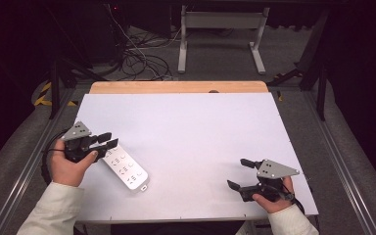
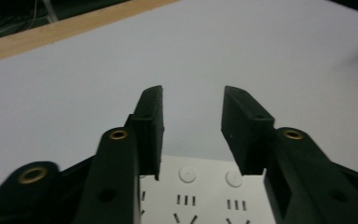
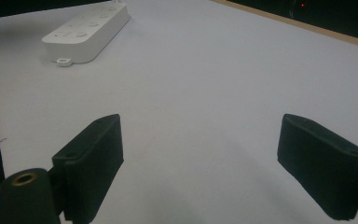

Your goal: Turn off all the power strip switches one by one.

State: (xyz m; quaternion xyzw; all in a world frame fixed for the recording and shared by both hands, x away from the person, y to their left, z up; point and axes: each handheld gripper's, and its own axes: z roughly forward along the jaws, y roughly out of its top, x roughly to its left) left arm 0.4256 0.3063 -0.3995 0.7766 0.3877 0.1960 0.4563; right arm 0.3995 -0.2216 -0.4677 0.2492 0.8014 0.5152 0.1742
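Left tongs (image 1: 108,139) apart, clamping nothing, poised over the far end of the white power strip (image 1: 126,171), which lies at the tabletop's (image 1: 200,127) 8 o'clock. Right tongs (image 1: 239,174) wide apart, empty, at 4 o'clock. Risk: gripping one end only; strip could pivot or slip out.

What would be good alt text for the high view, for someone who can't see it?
A white power strip lies flat at the left of a white table, just under the partly open jaws of the left gripper, which a hand holds above its near end. The right gripper, jaws wide open and empty, is held at the table's right front edge, well apart from the strip.
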